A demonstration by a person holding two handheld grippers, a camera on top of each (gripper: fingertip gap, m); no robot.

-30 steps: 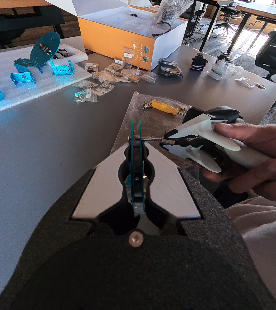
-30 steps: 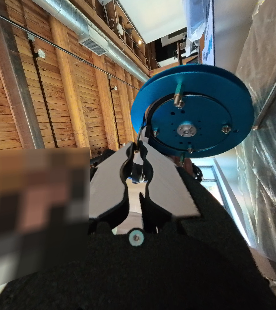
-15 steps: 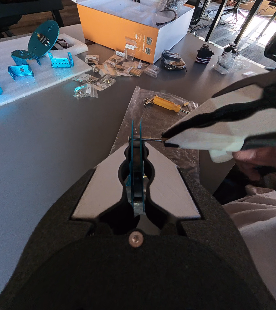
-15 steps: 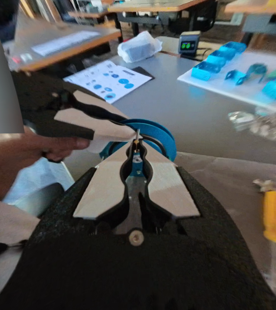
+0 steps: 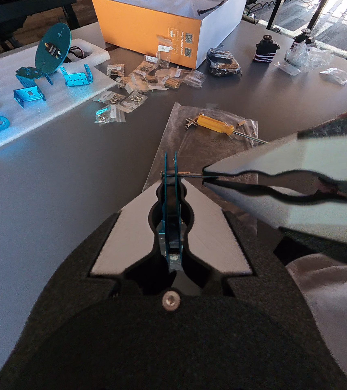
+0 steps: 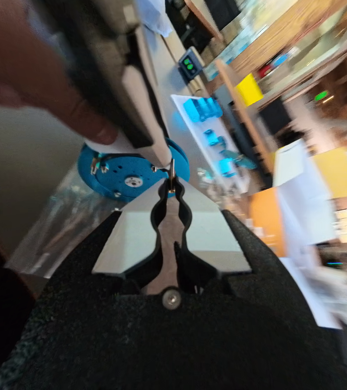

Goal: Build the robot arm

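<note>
My left gripper (image 5: 171, 183) is shut on a blue disc assembly (image 5: 170, 168), two round plates held edge-on above the grey table. A thin screw with a brass standoff (image 5: 186, 174) passes through the plates near their upper edge. My right gripper (image 5: 203, 176) comes in from the right and is shut on the standoff's end. In the blurred right wrist view the right gripper (image 6: 171, 180) pinches the brass standoff (image 6: 171, 179) against the face of the blue disc assembly (image 6: 126, 175). The left gripper's white finger (image 6: 145, 126) and a hand (image 6: 42, 88) hold the disc from above.
A clear plastic bag (image 5: 200, 152) lies under the grippers with a yellow screwdriver (image 5: 214, 126) on it. Several small bags of screws (image 5: 147, 80) lie before an orange box (image 5: 147, 27). A white foam sheet (image 5: 63, 105) at the left carries blue brackets (image 5: 29, 95). A black servo (image 5: 265, 50) stands at the far right.
My right gripper has rolled around the screw's axis while staying shut on the standoff, so its view has swung. The left gripper and disc have held still.
</note>
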